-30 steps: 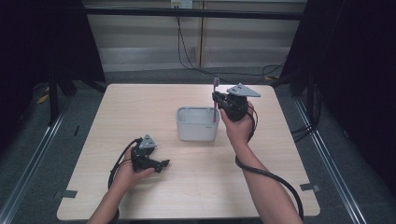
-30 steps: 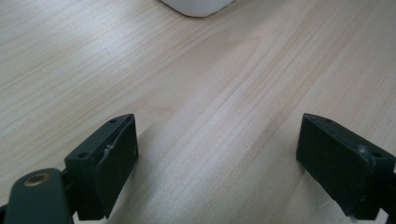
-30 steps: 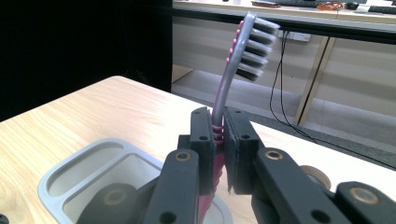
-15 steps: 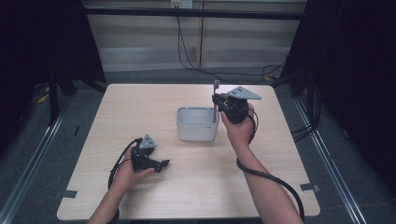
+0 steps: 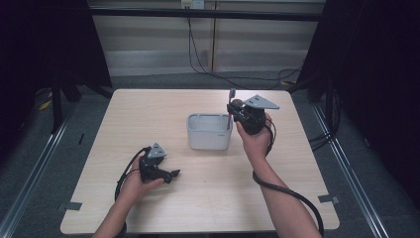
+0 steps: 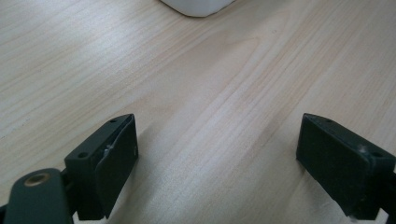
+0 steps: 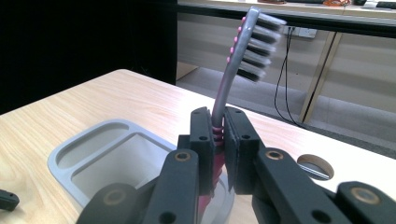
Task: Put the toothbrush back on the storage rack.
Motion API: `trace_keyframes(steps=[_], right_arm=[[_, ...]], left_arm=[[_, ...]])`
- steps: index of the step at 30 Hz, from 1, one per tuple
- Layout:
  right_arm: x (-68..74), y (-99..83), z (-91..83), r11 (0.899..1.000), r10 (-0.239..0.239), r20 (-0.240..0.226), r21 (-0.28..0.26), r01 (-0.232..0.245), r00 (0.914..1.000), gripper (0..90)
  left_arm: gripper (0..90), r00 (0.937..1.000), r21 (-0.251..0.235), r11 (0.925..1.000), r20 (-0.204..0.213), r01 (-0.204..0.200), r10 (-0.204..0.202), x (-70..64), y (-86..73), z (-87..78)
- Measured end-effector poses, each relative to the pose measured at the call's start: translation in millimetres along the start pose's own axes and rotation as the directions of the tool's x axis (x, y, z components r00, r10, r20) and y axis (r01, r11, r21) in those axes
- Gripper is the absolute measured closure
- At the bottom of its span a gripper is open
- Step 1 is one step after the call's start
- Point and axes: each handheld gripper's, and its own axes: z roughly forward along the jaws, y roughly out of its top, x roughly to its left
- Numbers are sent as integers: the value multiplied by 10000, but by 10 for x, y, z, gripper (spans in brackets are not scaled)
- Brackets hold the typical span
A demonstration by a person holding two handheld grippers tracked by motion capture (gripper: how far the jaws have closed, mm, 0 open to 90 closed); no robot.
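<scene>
Right gripper [image 7: 218, 154] pinches a grey toothbrush [image 7: 243, 51] w/ pink grip, upright, bristles up, over the grey bin [image 5: 208, 133]. Left gripper [image 6: 217, 168] spread, low near worktop [image 5: 148, 119] front-left edge.

Lab recording station.
I work at a bare wooden table [image 5: 148, 114] ringed by black curtains [image 5: 44, 44], floor rails [image 5: 29, 163] and trailing cables [image 5: 208, 64].

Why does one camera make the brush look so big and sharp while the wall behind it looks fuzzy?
In the right gripper view the toothbrush sits very close to the lens, so it looks large and sharp, and the far wall goes soft. In the high view the same toothbrush is tiny. In the left gripper view the table's grain is crisp, with soft shadows beside the black fingers.
</scene>
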Motion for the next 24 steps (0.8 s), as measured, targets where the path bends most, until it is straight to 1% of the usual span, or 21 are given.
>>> trace_keyframes(steps=[2, 13, 16, 24], right_arm=[[-5, -16, -9, 10000, -56, -2, 35, 56, 10000, 836], [-6, -83, -77, 9999, 129, -194, 13, -129, 9997, 835], [3, -99, -91, 10000, 74, -225, 66, -72, 9997, 835], [10, -137, -112, 9997, 236, -283, 63, -235, 9993, 834]], left_arm=[[125, 10000, 2, 10000, 0, -1, 1, 0, 0, 0], [125, 10000, 1, 10000, 0, 0, 0, 0, 0, 0], [125, 10000, 0, 10000, 1, 2, -2, 0, 0, 0], [125, 10000, 6, 10000, -19, -25, 25, 1, 0, -1]])
